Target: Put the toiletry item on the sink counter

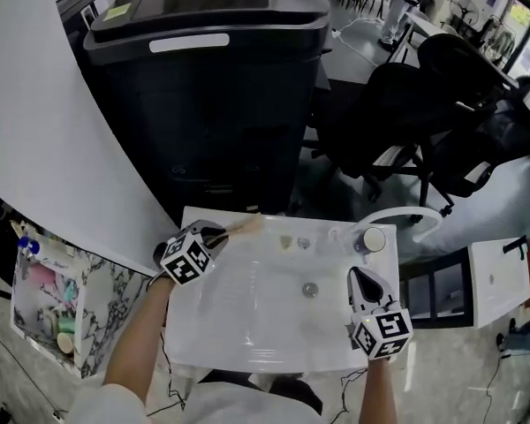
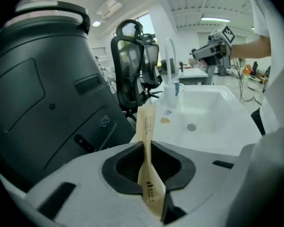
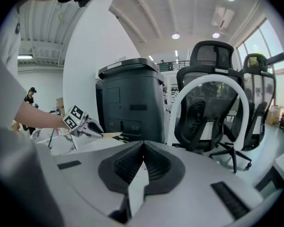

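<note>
The toiletry item is a long tan paper sachet. My left gripper is shut on it at the back left corner of the white sink counter. In the left gripper view the sachet stands pinched between the jaws of that gripper, its free end pointing over the counter's back edge. The right gripper view shows the sachet held level just above the counter. My right gripper hovers over the basin's right side; its jaws are shut with nothing between them.
A white arched faucet and a capped bottle stand at the back right. Two small items lie on the back ledge. The drain sits mid-basin. A tall black machine and office chairs stand behind.
</note>
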{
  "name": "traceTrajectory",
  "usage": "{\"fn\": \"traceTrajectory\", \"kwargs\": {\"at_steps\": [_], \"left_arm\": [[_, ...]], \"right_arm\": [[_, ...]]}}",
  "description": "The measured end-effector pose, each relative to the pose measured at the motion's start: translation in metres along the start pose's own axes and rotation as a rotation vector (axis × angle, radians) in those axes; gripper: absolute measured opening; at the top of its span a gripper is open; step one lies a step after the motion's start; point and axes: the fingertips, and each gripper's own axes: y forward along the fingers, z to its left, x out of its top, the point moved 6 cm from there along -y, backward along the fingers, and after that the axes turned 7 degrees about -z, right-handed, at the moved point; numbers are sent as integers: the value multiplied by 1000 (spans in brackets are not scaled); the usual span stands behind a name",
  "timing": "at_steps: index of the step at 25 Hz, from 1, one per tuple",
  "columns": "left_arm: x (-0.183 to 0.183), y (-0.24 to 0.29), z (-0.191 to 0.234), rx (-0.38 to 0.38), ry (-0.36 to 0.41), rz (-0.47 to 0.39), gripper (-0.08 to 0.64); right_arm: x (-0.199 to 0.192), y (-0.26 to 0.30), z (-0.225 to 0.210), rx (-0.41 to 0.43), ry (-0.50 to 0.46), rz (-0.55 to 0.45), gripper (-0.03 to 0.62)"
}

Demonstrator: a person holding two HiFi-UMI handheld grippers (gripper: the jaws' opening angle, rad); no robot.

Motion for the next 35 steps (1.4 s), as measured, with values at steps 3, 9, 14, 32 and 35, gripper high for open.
{"fn": "traceTrajectory", "kwargs": {"at_steps": [3, 9, 14, 32, 35], "left_arm": [[-10, 24, 4, -71, 44, 21, 49], [-26, 65, 8, -152, 130, 91, 48], [-35, 86, 8, -179, 115, 105, 49], [-21, 59, 6, -134, -111, -50, 179], [-5, 29, 7, -31, -218, -155, 179]], "right_arm": [[-9, 6, 2, -35, -4, 40, -3], [-17, 18, -2, -93, 58, 63, -3], [-16, 27, -2, -86, 93, 60, -3], [-4, 23, -6, -31, 52, 57, -5], [9, 11, -6, 19, 0, 12, -3]]}}
